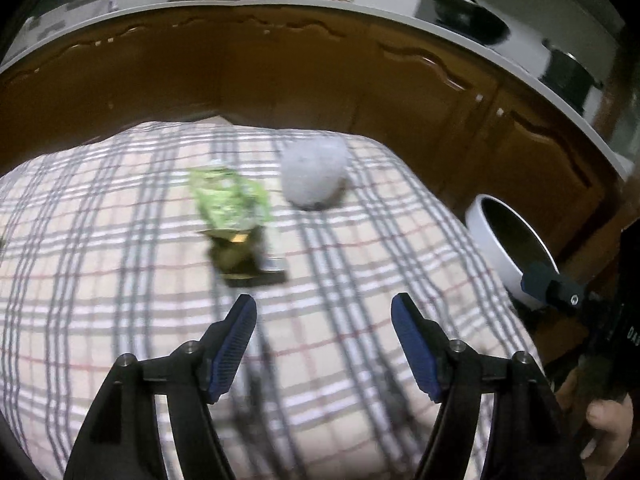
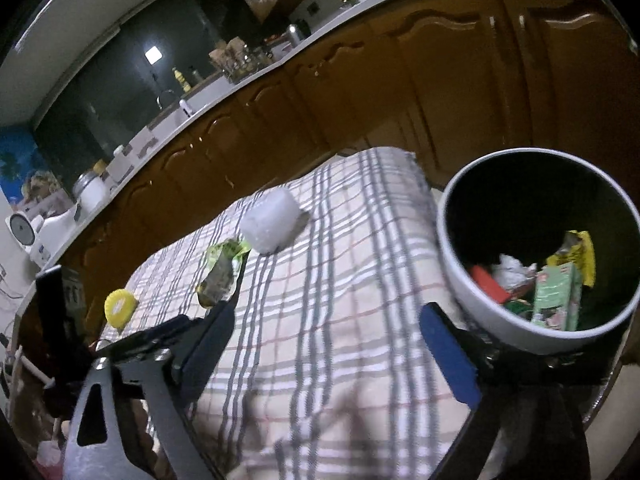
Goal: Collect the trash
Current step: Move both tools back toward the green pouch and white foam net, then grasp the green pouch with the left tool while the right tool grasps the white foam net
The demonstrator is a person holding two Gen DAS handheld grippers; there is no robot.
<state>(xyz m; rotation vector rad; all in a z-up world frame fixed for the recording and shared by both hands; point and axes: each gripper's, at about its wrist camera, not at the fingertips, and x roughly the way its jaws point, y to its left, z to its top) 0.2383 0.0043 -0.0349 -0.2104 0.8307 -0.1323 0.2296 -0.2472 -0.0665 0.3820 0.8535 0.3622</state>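
Crumpled green wrapper [image 1: 230, 204] and white wad [image 1: 314, 174] on checked cloth [image 1: 120, 280]

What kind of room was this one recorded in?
Most likely a home kitchen: wooden cabinets under a long countertop, a black pan on the counter, and a faucet further along it.

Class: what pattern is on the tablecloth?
A grey, white and red check on beige tablecloth, clearest in the left wrist view.

Plaid cloth [image 1: 120, 280], green wrapper [image 1: 228, 200], white bin [image 2: 452, 272].
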